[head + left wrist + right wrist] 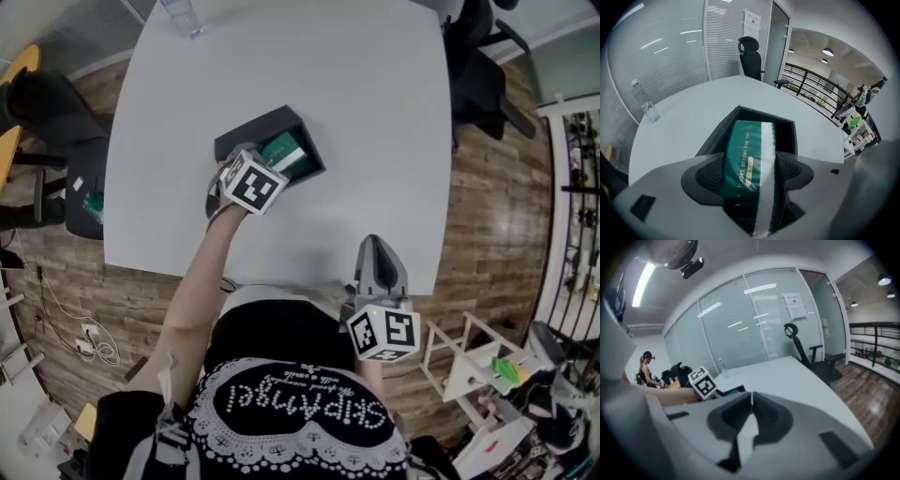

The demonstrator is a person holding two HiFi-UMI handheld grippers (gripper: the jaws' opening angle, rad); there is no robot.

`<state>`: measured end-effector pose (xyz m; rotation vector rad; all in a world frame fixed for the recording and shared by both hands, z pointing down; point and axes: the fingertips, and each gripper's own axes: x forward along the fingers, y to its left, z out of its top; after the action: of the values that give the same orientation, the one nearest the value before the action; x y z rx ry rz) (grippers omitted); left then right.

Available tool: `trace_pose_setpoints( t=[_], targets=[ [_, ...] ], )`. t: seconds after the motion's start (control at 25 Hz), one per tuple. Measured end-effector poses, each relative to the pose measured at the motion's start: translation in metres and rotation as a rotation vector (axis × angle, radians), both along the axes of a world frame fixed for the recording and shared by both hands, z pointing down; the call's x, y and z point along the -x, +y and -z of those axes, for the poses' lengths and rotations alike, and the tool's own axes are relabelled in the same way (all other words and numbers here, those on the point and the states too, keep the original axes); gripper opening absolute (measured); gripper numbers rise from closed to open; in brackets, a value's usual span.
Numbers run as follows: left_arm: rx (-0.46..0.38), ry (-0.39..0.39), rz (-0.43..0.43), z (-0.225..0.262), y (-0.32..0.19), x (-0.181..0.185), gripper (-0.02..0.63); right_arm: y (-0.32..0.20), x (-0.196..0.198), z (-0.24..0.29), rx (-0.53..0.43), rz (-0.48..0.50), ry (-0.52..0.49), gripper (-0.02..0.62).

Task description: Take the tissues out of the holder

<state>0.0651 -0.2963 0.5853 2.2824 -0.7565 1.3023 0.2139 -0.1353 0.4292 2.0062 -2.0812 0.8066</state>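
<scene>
Gripping tissues — left fingers, right fingers together

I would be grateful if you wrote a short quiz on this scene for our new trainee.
1. True or false: the left hand-held gripper is shut on the green tissue pack.
2. Where is the right hand-held gripper? A) shut on the tissue pack; B) shut and empty, by the table's near edge; C) open wide, at the table's far edge.
3. What clear thing stands at the table's far corner?
Key: 1 true; 2 B; 3 a bottle.
</scene>
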Motion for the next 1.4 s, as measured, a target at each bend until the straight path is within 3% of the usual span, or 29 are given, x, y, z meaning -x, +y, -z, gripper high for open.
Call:
trace_pose_setpoints(
  t=[0.56, 0.84, 1.04, 1.4],
  targets=[
    [-0.024, -0.002, -0.011, -0.001, 0.0, 0.001, 0.347, 0.002, -0.014, 0.009, -0.047, -0.035, 0.015, 0.034],
    [-0.066, 0.02, 0.001, 0.022, -0.002, 0.002, 0.344, 0.006, -0.022, 0.014, -0.056, -0.047, 0.024, 0.034],
    [-0.122, 0.091, 0.015, 0.059, -0.004, 0.0, 0.344, 0.004, -0.018, 0.017, -0.064, -0.031, 0.029, 0.035],
    [-0.334, 0.27, 0.104, 0.154, -0.014, 0.009, 0.344, 0.0, -0.009, 0.023, -0.074, 0.006, 0.041, 0.035]
  ],
)
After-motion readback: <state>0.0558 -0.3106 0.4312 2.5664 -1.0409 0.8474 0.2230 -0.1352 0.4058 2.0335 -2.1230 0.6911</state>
